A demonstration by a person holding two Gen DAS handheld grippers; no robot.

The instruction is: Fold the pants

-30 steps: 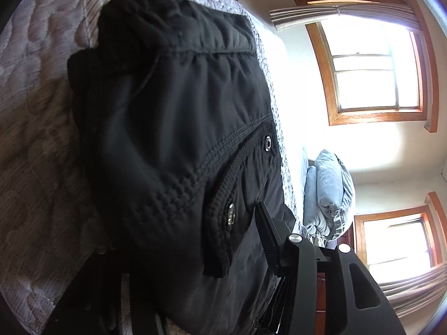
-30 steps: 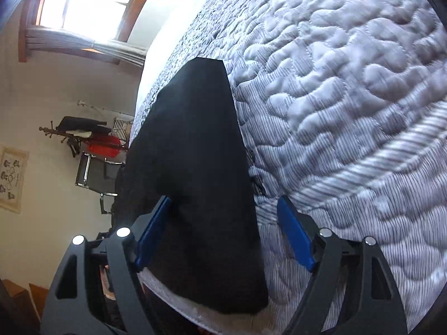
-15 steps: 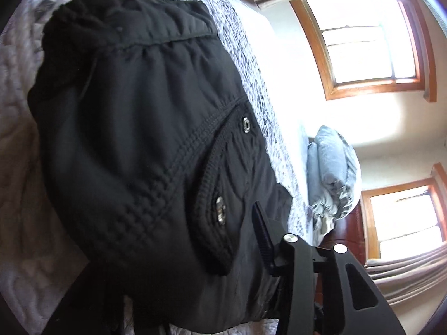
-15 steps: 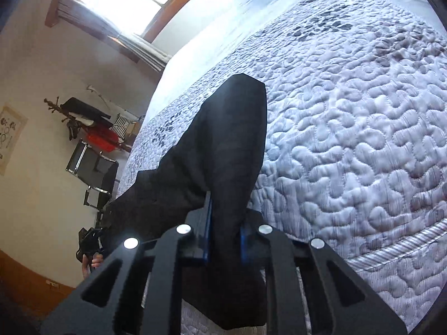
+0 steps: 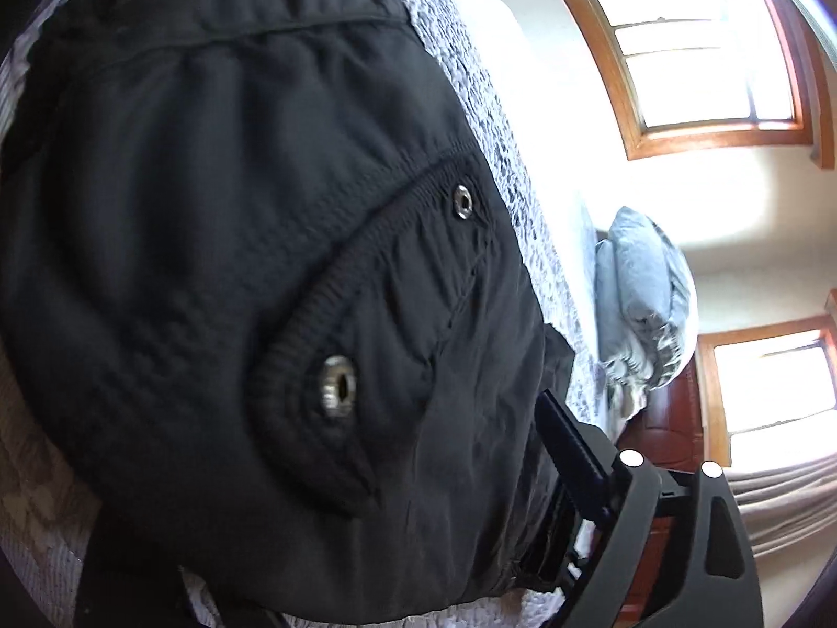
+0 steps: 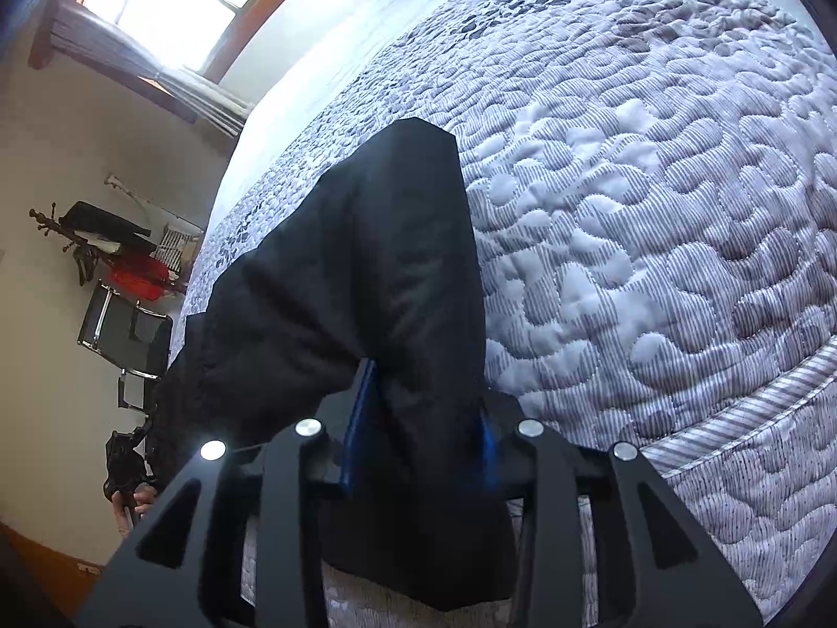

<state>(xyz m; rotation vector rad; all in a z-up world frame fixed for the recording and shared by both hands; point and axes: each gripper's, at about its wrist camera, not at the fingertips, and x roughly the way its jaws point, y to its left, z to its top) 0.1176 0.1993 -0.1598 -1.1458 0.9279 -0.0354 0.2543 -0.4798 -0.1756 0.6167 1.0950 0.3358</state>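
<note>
On the bed's quilted cover [image 6: 654,220], near its front edge: black pants [image 5: 235,261], bunched, pocket flap and two metal snaps [image 5: 339,385] up. No containers in sight. Left gripper [image 5: 324,539] tilts down over the waist end, jaws opening wide; one black finger [image 5: 567,445] shows at the fabric's right side, the other is hidden under the cloth, so can't tell if anything is pinched. Right gripper [image 6: 418,434] tilts down at the leg end, jaws opening at a narrow gap, a fold of the leg [image 6: 366,261] between the blue pads [image 6: 358,418]. Leg runs away from it across the cover. Folded blue bedding [image 5: 648,303] sits at the bed's far end.
</note>
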